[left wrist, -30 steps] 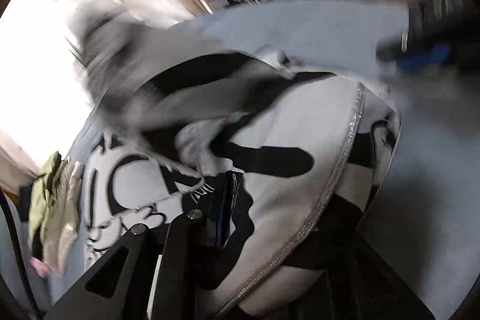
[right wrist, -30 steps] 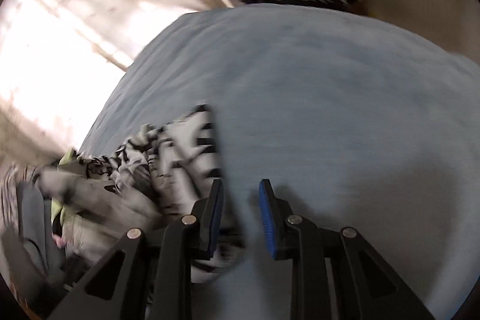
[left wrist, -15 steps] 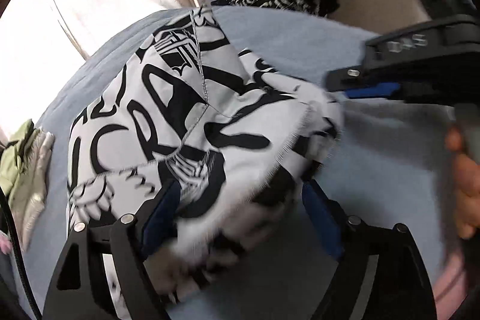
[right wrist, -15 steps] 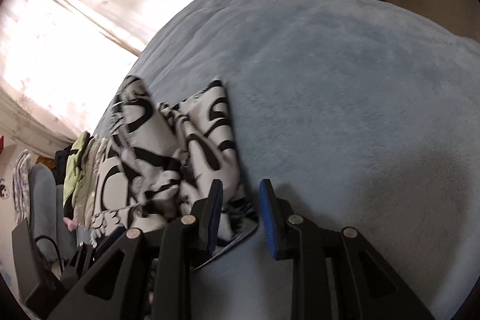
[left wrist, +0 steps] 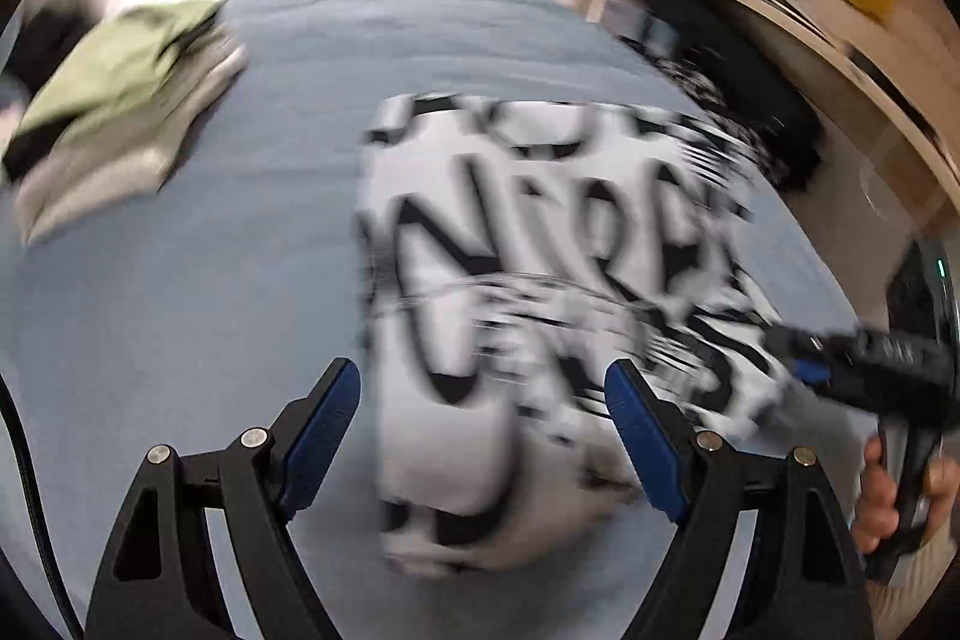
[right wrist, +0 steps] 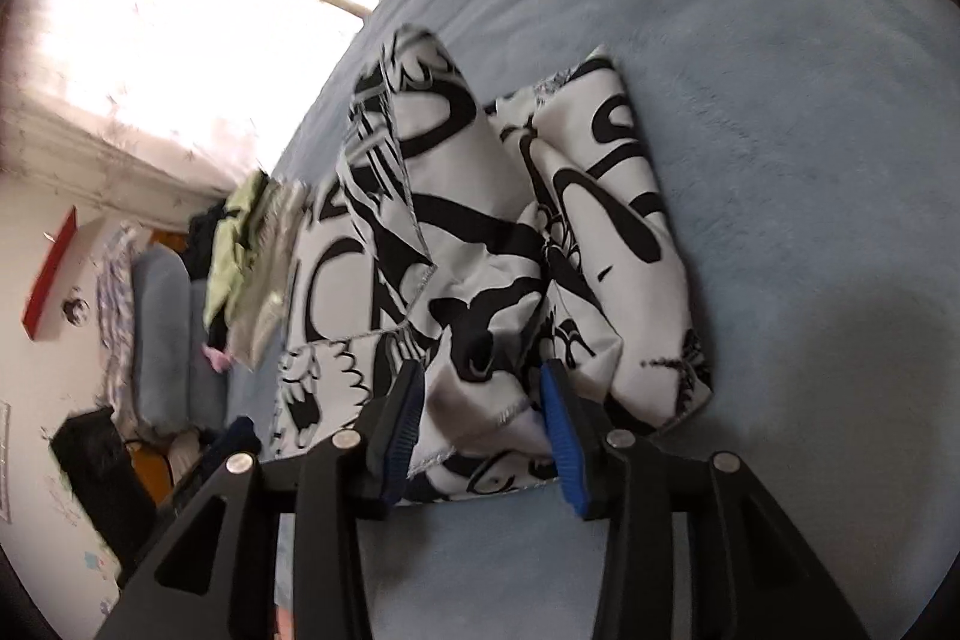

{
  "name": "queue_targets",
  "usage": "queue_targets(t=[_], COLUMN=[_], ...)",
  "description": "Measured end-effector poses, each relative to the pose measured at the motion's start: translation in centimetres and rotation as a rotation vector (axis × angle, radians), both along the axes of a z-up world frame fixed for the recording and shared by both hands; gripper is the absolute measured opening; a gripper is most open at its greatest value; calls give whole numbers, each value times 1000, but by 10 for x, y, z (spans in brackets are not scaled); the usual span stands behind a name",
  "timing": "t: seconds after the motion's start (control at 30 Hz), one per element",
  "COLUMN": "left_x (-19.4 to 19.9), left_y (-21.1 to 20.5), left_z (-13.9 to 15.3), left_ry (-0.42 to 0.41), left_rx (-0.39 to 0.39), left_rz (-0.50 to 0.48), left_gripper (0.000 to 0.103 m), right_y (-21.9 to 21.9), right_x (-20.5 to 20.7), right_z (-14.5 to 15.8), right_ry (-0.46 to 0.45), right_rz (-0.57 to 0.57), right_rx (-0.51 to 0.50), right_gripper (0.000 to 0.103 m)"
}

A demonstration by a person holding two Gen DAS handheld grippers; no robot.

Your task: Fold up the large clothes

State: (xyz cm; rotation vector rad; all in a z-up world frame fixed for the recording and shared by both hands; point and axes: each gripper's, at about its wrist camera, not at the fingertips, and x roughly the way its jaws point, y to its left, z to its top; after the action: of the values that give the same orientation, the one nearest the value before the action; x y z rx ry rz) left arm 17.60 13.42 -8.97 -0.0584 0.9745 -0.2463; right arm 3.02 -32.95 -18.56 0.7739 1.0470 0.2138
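On the bed (right wrist: 780, 160) the folded garment (right wrist: 480, 250) lay near the middle, with a stack of folded clothes (left wrist: 120, 100) well apart toward the curtained window (right wrist: 180, 10).

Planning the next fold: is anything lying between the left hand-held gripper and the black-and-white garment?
Nothing visible. The garment lies on the blue bed right before the open left hand-held gripper; the green clothes pile sits well aside.

One black-and-white graphic-print cloth garment (right wrist: 492, 244) lies on one pale blue fleece blanket (right wrist: 780, 112). One stack of folded green and beige clothes (left wrist: 120, 100) sits at ten o'clock from it. Two black two-finger grippers with blue pads: left gripper (left wrist: 483, 436), right gripper (right wrist: 483, 418).
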Motion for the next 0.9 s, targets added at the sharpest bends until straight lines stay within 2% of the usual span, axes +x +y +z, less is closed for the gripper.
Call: queue_targets(t=[0.1,0.23,0.33,0.37,0.4,0.47,0.53,0.6,0.63,0.7,0.77,0.83,0.9], left_x=[19,33,42,41,45,49,48,45,40,34,32,28,23], left_y=[22,34,24,20,17,10,3,-12,-24,-44,-57,-69,-80], left_z=[-18,-34,-42,-43,-46,-48,-46,-41,-37,-38,-45,-53,-56], left_ry=[28,60,59,59,63,76,84,65,34,-10,-24,-39,-72], left_rx=[-22,-135,-130,-124,-117,-127,-122,-96,-55,47,124,181,231], left_rz=[48,45,13,4,-3,-9,-17,-49,-68,-78,-72,-67,-68], left_gripper=[82,82,84,84,84,84,79,79,79,78,79,79,80], right_y=[4,13,24,28,32,33,26,16,14,16,16,10,1], right_x=[16,40,50,52,52,51,42,25,18,14,20,25,24], right_z=[-7,-18,-20,-18,-16,-9,10,39,50,53,28,-9,-27], right_ry=[19,43,31,12,-5,-44,-119,-239,-271,-268,-179,-100,-97], right_rz=[25,52,72,72,68,62,32,-1,-4,-1,-2,-22,-54], right_rx=[27,23,-23,-60,-105,-114,-100,-72,-85,-165,-223,-191,-139], right_gripper=[40,40,40,35,18,14,10,8,8,8,8,8,8])
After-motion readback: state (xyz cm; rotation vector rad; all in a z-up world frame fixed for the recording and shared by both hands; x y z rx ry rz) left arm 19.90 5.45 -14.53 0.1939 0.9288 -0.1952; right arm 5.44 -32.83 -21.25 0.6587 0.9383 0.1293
